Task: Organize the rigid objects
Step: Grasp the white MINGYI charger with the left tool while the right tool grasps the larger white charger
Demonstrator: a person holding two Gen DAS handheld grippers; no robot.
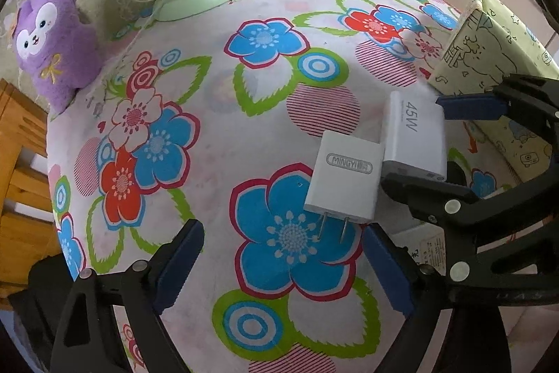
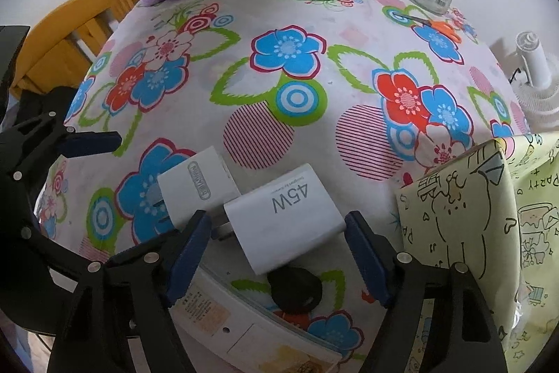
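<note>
- Blue pads of the left claw (image 1: pixel 283 268) stand wide apart and grasp nothing; the MINGYI charger (image 1: pixel 344 177) lies ahead of them on the tabletop (image 1: pixel 216 142), prongs toward the camera, touching the 45W charger (image 1: pixel 415 135).
- Right claw (image 2: pixel 277 254), seen from its own wrist, is unclenched and straddles the 45W charger, pads apparently just clear of its sides.
- Both claws seem poised to grip; next, each must close squarely on its charger.
- Dark object (image 2: pixel 295 289) below the charger is hard to identify.
</note>
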